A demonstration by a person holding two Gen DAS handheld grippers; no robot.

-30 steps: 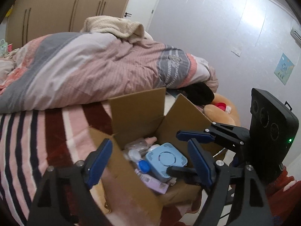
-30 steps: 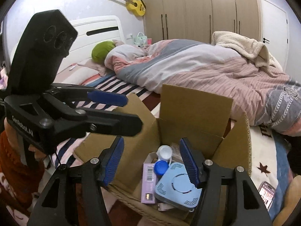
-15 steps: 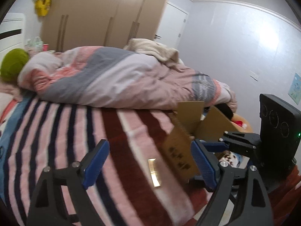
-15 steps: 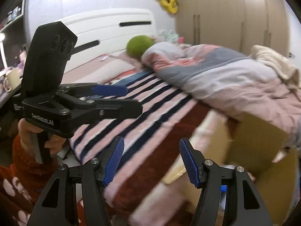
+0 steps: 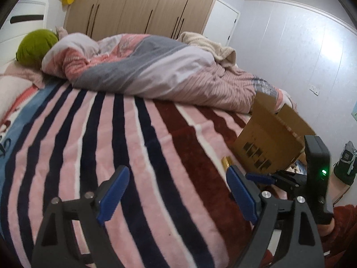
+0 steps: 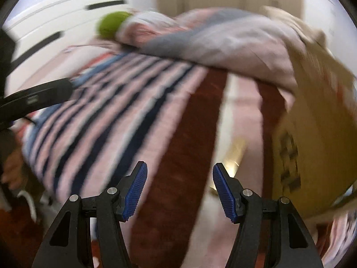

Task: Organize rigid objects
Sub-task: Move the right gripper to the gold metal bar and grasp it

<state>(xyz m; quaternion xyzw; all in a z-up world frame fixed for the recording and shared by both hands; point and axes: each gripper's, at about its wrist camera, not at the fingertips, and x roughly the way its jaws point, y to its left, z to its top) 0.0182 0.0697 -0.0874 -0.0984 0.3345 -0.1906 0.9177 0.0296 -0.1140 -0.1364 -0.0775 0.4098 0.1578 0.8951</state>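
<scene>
An open cardboard box point(image 5: 270, 138) stands on the striped bed at the right; its contents are hidden from here. It also shows blurred in the right wrist view point(image 6: 312, 138). A small gold-coloured flat object point(image 5: 225, 162) lies on the blanket beside the box, and appears blurred in the right wrist view point(image 6: 234, 156). My left gripper point(image 5: 176, 194) is open and empty above the striped blanket. My right gripper point(image 6: 178, 189) is open and empty above the blanket, left of the box; it shows in the left wrist view point(image 5: 290, 178) near the box.
A striped blanket point(image 5: 111, 145) covers the bed. A bunched pink and grey duvet point(image 5: 156, 71) lies along the far side with a green cushion point(image 5: 35, 47) at the headboard. Wardrobes point(image 5: 145, 6) stand behind. The bed's near edge is just below the grippers.
Both grippers have swung left, away from above the box, to face the striped blanket. The box has gone from the centre to the right edge. The right wrist view is motion-blurred.
</scene>
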